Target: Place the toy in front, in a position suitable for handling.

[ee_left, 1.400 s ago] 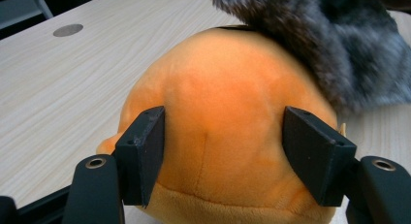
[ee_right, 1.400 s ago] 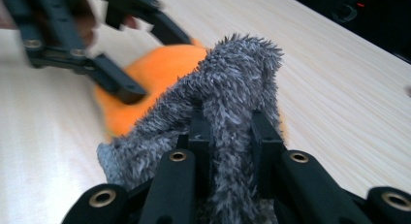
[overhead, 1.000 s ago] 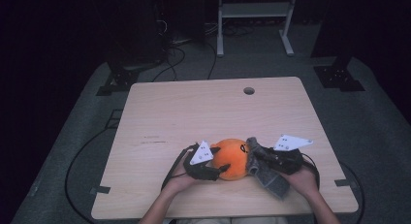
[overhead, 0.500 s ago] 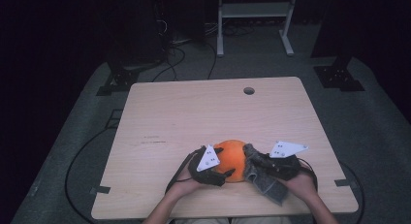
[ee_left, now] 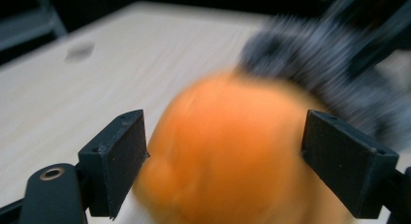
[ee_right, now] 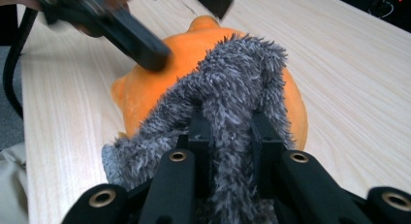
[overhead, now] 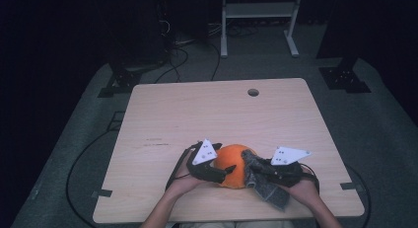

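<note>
Now the orange ball-shaped toy (overhead: 235,165) lies on the wooden worktop (overhead: 207,114), close to the near edge, between the two hands. From its left side comes the left gripper (overhead: 223,171); its jaws have just been opening, and in the left gripper view the orange toy (ee_left: 232,156) sits between the two black pads. The left pad is just at the toy's surface, and the right pad stands a little off it, so the grasp looks released, though this view is blurred. From the other side comes the right gripper (overhead: 254,170), and it is clenched on a grey fuzzy cloth (overhead: 263,183). In the right gripper view the grey cloth (ee_right: 232,112) is pinched between the jaws and drapes over the top of the orange toy (ee_right: 145,88), touching it. One end of the cloth hangs toward the near edge of the worktop, by the right hand (overhead: 308,191).
</note>
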`<state>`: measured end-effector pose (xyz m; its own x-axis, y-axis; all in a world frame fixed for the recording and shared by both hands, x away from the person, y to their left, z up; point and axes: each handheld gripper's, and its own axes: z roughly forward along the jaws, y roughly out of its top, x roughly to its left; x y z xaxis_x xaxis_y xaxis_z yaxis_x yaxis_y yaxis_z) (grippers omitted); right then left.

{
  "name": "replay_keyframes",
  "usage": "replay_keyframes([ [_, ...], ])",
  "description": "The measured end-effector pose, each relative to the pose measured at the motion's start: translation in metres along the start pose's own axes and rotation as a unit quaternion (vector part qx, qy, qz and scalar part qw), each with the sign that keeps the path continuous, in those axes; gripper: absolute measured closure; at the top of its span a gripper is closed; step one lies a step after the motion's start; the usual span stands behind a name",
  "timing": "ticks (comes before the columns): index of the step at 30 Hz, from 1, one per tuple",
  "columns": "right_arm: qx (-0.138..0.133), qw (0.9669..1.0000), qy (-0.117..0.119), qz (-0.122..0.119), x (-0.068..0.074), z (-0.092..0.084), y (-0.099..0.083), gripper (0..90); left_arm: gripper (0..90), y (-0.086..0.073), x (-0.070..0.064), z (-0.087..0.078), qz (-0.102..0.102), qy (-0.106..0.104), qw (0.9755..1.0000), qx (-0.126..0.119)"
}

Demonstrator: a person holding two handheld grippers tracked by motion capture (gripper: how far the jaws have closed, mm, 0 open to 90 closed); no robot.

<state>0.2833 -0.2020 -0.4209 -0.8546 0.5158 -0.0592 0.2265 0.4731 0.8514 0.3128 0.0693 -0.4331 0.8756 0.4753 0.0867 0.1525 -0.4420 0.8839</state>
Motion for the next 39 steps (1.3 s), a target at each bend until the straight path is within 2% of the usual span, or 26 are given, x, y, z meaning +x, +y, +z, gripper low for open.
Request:
replay_keyframes([
  [2,0.003,1.0000,0.006,0.007,-0.004,-0.001,-0.004,74.7,16.7,-0.003,-0.002,0.003,0.000,-0.007,1.0000,-0.006],
  [4,0.012,0.9998,-0.002,0.016,-0.010,-0.003,-0.008,74.7,19.9,-0.002,-0.004,0.002,0.008,-0.011,0.9999,-0.001],
  [7,0.015,0.9987,-0.006,0.048,-0.022,-0.009,-0.012,74.7,22.4,-0.002,-0.008,0.003,0.024,-0.012,0.9996,0.008],
  [9,0.002,0.9987,-0.005,0.050,-0.022,-0.013,-0.008,74.7,23.1,-0.002,-0.010,0.003,0.038,-0.017,0.9991,0.007],
  [11,-0.020,0.9991,0.005,0.038,-0.017,-0.013,0.003,74.7,23.7,-0.002,-0.014,0.004,0.053,-0.024,0.9983,0.005],
  [13,-0.018,0.9994,0.013,0.024,-0.012,-0.008,0.013,74.7,23.9,-0.002,-0.017,0.004,0.066,-0.025,0.9975,0.007],
  [16,0.005,0.9998,0.018,0.007,-0.009,0.002,0.014,74.7,24.8,-0.003,-0.017,0.003,0.070,-0.031,0.9970,0.009],
  [18,0.005,0.9995,0.021,0.022,-0.014,0.001,0.007,74.7,24.9,-0.003,-0.018,0.003,0.070,-0.032,0.9970,0.006],
  [19,0.011,0.9994,0.016,0.027,-0.018,-0.001,0.003,74.7,24.9,-0.003,-0.018,0.003,0.069,-0.033,0.9971,0.005],
  [20,0.025,0.9987,0.005,0.044,-0.026,-0.007,-0.006,74.7,24.8,-0.002,-0.019,0.003,0.068,-0.036,0.9971,0.002],
  [22,0.031,0.9981,0.002,0.053,-0.029,-0.010,-0.010,74.7,24.8,0.000,-0.023,0.004,0.076,-0.043,0.9962,0.002],
  [24,0.023,0.9983,-0.002,0.054,-0.030,-0.016,-0.011,74.7,24.8,0.002,-0.026,0.005,0.084,-0.047,0.9954,0.003],
  [27,-0.006,0.9988,0.008,0.047,-0.026,-0.018,0.000,74.7,24.8,0.003,-0.028,0.006,0.089,-0.052,0.9946,0.004],
  [30,0.009,0.9993,0.014,0.033,-0.023,-0.006,0.006,74.7,24.9,0.001,-0.027,0.005,0.089,-0.057,0.9943,0.005],
  [33,0.009,0.9983,0.024,0.052,-0.029,-0.003,-0.002,74.7,24.9,0.001,-0.027,0.004,0.089,-0.059,0.9943,0.002],
  [34,0.023,0.9979,0.013,0.060,-0.035,-0.006,-0.009,74.7,24.9,0.001,-0.028,0.005,0.090,-0.060,0.9942,0.001],
  [37,0.026,0.9973,0.007,0.068,-0.037,-0.011,-0.013,74.7,24.9,0.002,-0.030,0.005,0.095,-0.060,0.9937,0.004],
  [39,0.015,0.9978,0.009,0.063,-0.035,-0.013,-0.008,74.7,24.8,0.002,-0.030,0.006,0.097,-0.060,0.9935,0.004],
])
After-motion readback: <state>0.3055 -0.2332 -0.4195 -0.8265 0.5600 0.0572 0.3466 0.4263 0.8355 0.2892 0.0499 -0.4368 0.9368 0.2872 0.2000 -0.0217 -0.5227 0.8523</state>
